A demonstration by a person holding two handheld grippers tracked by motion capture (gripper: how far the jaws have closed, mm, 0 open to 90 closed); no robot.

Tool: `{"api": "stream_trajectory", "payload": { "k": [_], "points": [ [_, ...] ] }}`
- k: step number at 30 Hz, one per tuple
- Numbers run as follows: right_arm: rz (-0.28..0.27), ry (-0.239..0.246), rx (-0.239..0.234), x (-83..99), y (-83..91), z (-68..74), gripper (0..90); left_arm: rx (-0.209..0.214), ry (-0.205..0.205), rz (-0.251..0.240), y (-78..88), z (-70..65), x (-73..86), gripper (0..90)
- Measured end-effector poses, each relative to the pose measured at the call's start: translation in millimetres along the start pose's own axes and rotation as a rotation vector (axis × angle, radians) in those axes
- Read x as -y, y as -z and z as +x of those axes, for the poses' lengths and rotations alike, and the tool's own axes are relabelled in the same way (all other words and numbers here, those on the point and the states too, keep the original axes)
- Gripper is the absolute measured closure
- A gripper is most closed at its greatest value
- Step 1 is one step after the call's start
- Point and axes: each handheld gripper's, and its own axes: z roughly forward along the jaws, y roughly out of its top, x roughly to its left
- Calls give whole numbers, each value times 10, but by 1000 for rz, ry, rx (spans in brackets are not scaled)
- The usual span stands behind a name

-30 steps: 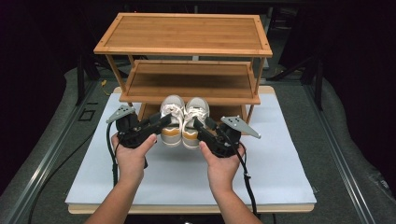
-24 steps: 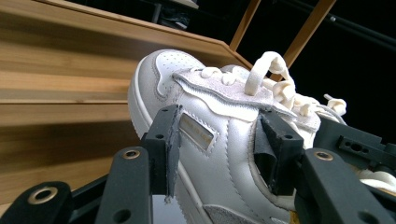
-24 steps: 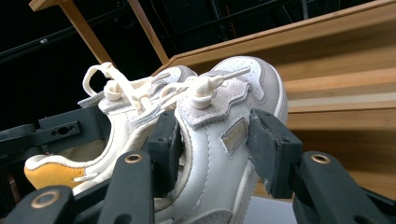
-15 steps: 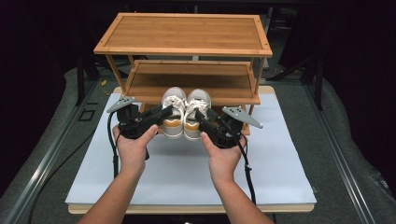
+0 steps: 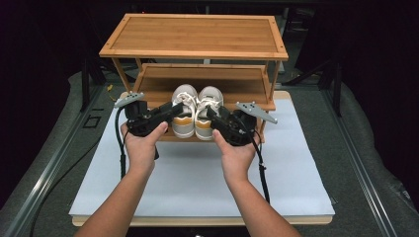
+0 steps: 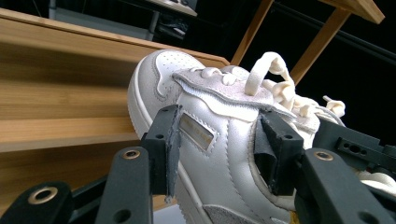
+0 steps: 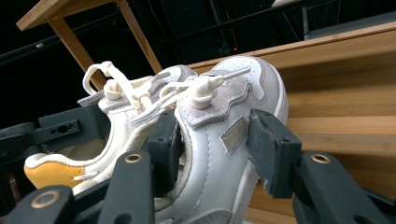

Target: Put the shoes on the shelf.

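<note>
You hold one shoe in each gripper: left gripper [image 5: 170, 112] clamps the left shoe [image 5: 184, 111], right gripper [image 5: 213, 114] the right shoe [image 5: 207, 112]. Pair kept side by side, toes aimed under the rack [image 5: 197, 34] middle shelf, near its front edge, likely so both slide in together.

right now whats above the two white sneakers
The bamboo rack's middle shelf hangs over the toes of the white lace-up sneakers, with the top shelf higher up. What they rest on is hidden by the tongs and hands.

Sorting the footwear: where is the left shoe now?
High view, centre: the left shoe is beside the right shoe at the rack's lowest shelf, gripped by the left hand-held gripper.
</note>
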Motion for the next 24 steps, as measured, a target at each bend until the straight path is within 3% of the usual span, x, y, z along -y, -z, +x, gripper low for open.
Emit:
{"api": "stream_trajectory", "payload": {
  "k": [18, 24],
  "points": [
    [8, -3, 9, -216, -255, -121, 547, -3, -4, 4, -272, 104, -227, 542],
    [4, 0, 14, -261, -376, -159, 547, -1, 4, 2, -371, 201, -252, 543]
  ]
}}
